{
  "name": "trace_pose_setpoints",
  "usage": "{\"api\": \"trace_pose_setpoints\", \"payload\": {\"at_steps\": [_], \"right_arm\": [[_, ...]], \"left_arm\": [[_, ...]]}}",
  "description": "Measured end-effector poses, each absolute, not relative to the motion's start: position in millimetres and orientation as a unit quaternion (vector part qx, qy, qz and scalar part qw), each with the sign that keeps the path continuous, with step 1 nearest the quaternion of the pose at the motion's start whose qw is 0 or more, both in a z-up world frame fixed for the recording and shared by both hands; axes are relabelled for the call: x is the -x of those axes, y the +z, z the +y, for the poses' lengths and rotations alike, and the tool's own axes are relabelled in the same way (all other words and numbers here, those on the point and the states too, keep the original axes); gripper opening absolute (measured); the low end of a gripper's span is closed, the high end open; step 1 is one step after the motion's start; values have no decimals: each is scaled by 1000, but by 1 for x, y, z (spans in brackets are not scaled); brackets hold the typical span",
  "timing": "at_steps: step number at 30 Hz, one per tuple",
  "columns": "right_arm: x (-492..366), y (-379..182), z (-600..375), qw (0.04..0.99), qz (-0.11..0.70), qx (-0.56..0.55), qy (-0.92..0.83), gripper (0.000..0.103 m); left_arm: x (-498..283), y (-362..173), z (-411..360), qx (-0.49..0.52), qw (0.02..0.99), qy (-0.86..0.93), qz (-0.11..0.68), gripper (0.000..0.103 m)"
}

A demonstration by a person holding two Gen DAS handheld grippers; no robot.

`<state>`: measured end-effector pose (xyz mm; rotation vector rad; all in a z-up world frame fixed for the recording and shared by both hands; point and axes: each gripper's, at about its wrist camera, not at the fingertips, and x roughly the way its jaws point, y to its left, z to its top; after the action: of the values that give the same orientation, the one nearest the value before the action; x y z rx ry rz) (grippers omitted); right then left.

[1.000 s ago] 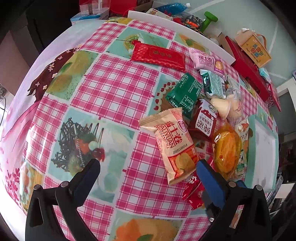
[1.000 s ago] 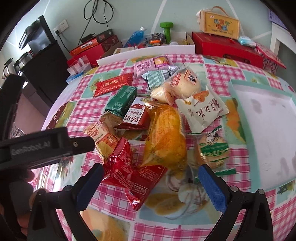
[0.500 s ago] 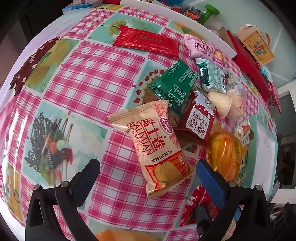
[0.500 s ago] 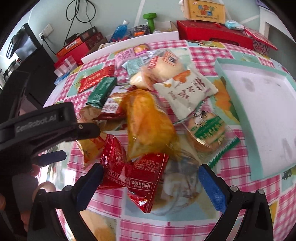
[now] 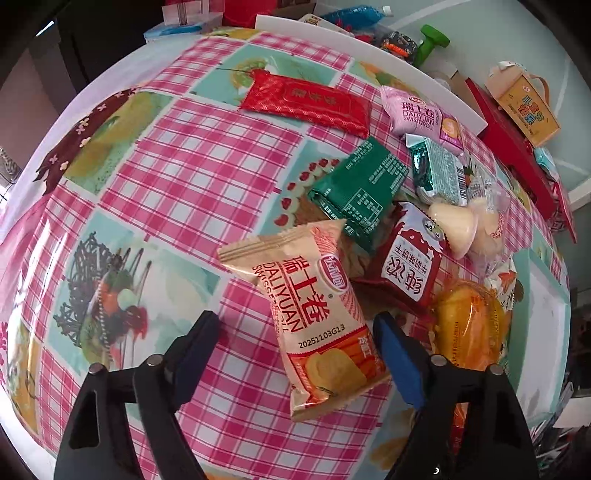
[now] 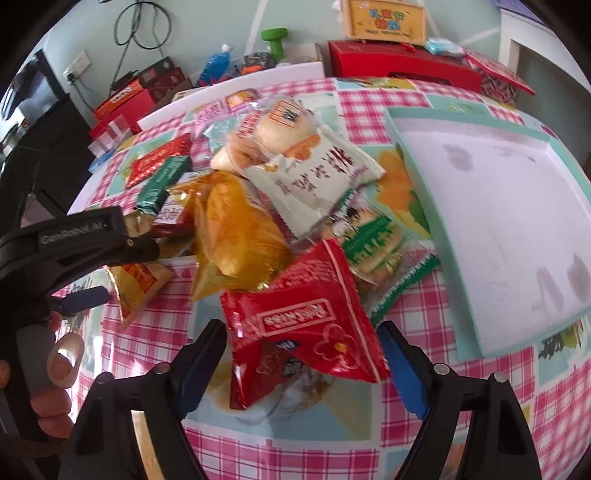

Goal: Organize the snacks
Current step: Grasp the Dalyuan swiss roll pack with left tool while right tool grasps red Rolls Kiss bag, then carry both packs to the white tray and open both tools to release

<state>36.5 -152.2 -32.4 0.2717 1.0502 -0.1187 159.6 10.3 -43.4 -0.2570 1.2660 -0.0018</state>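
Note:
A pile of snack packets lies on the pink checked tablecloth [image 5: 192, 177]. My left gripper [image 5: 295, 345] is open, its jaws on either side of a tan Daliyuan Swiss roll packet [image 5: 314, 314]. My right gripper [image 6: 301, 356] is open around a red packet [image 6: 303, 317]. Beside these lie an orange-yellow packet [image 6: 236, 240], a white packet [image 6: 317, 173], a green-and-white biscuit packet [image 6: 373, 240], a green packet [image 5: 358, 188], a long red packet [image 5: 306, 101] and a pink packet [image 5: 421, 118]. The left gripper also shows in the right wrist view [image 6: 107, 273], over the tan packet [image 6: 138, 284].
A teal-rimmed white tray [image 6: 495, 229] sits at the table's right side. Beyond the far edge are red boxes [image 6: 399, 62], a yellow carton [image 6: 386, 18], a green dumbbell [image 6: 275, 38] and a blue bottle [image 6: 214, 66]. A white board [image 5: 369, 48] lines the far edge.
Both grippers have moved forward and lower. The tan packet now lies between the left jaws and the red packet between the right jaws. Both jaws have narrowed somewhat.

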Motion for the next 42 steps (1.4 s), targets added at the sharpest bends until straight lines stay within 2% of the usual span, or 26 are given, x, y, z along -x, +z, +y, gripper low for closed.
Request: {"api": "trace_pose_setpoints", "payload": {"at_steps": [1, 3, 6, 7, 9, 13, 21, 42], "right_arm": [[-38, -32, -152, 856, 498, -130, -54, 85], [-39, -31, -154, 857, 493, -141, -49, 84], [-40, -29, -155, 861, 484, -147, -45, 82], [-40, -29, -156, 862, 482, -150, -44, 82], [-40, -28, -156, 865, 475, -157, -44, 74], [-39, -29, -158, 864, 474, -165, -46, 61], [-32, -25, -165, 867, 462, -178, -52, 54], [-30, 39, -204, 899, 379, -194, -106, 53]], "left_arm": [[-158, -42, 13, 119, 801, 1, 586, 78], [-154, -40, 14, 113, 807, 2, 580, 64], [-152, -37, 14, 107, 810, 0, 576, 48], [-151, -36, 14, 108, 811, -4, 575, 46], [-151, -35, 10, 105, 813, -8, 573, 43], [-151, -35, 9, 104, 814, -12, 571, 40], [-139, -30, 12, 113, 814, -20, 569, 38], [-122, 16, 12, 130, 840, -66, 522, 37]]}}
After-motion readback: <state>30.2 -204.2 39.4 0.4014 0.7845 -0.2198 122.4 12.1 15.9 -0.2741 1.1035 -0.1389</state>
